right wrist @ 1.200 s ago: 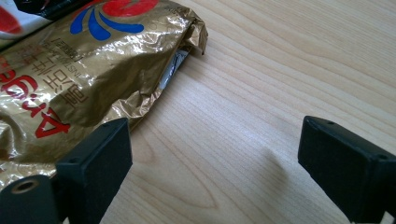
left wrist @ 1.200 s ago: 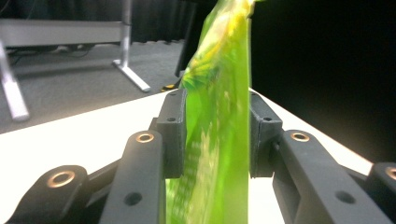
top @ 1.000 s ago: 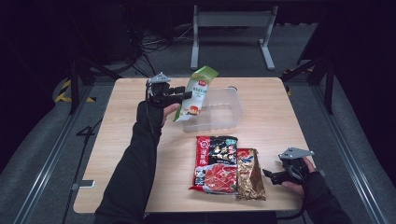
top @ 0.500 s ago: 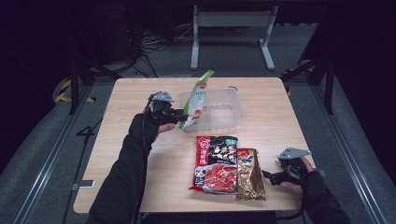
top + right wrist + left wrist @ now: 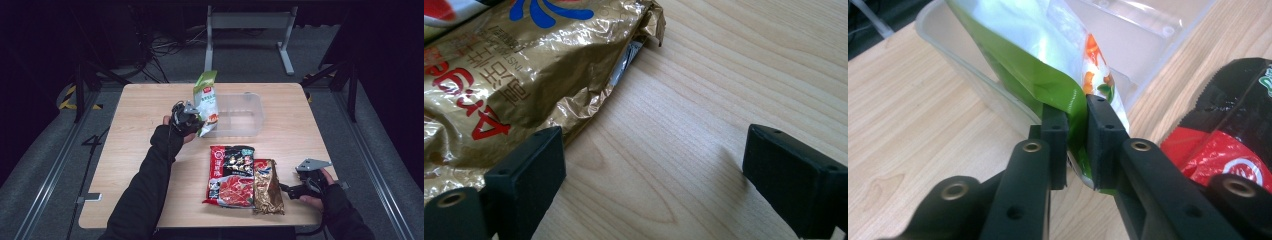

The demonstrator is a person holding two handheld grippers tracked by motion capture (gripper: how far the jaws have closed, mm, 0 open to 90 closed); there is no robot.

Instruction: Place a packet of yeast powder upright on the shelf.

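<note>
Left gripper point(image 5: 1077, 142) fingers just closing, pinching glossy green pouch point(image 5: 1038, 65) over clear plastic tub point(image 5: 240, 115); right gripper point(image 5: 654, 185) fingers spread beside crinkled gold packet point(image 5: 524, 75) on wooden table point(image 5: 145, 110).

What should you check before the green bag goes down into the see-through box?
1. Left gripper grips the green bag: ok, its jaws have just been closing and now pinch the bag's bottom edge.
2. Bag is over the clear box: ok, it stands tilted at the box's left wall.
3. Box has room inside: ok, the part that shows looks bare.
4. Red packet and gold packet are out of the way: ok, both lie on the table nearer the person.
5. Right gripper is free: ok, jaws open beside the gold packet.
</note>
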